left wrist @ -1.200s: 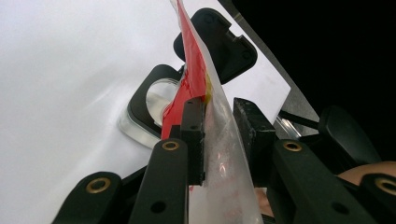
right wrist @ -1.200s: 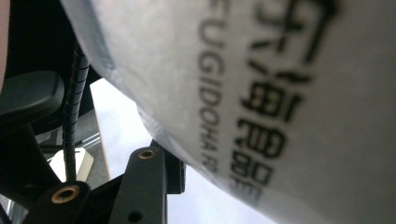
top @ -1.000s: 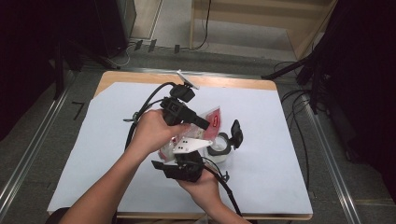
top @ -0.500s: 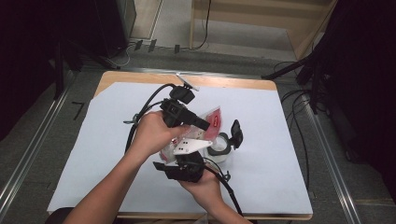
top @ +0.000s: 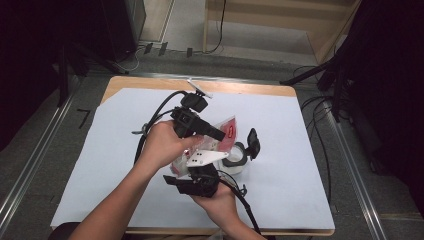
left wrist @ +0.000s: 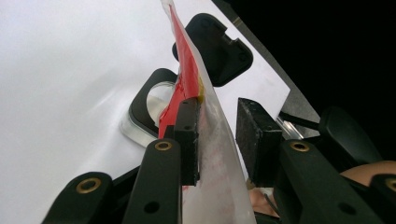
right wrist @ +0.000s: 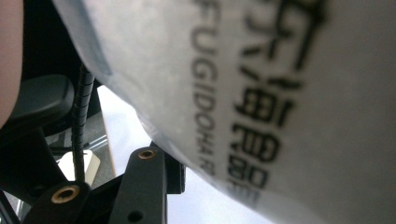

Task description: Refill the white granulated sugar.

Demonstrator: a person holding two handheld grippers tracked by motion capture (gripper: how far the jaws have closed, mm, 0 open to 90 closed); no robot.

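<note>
White table cover [top: 100, 150], red-and-white packet [left wrist: 212, 140] between open left gripper [left wrist: 217, 140] jaws

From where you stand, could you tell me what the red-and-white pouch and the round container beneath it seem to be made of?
Red-and-white pouch: thin, glossy plastic film, judging by its creases and translucent edge. Round container: likely clear plastic or glass with a black plastic rim; its wall looks see-through.

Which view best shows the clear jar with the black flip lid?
The left gripper view: the jar lies close, its mouth and open lid plain beyond the red-and-white packet. The high view shows it smaller, partly behind the hands. The right gripper view has packet print instead.
</note>
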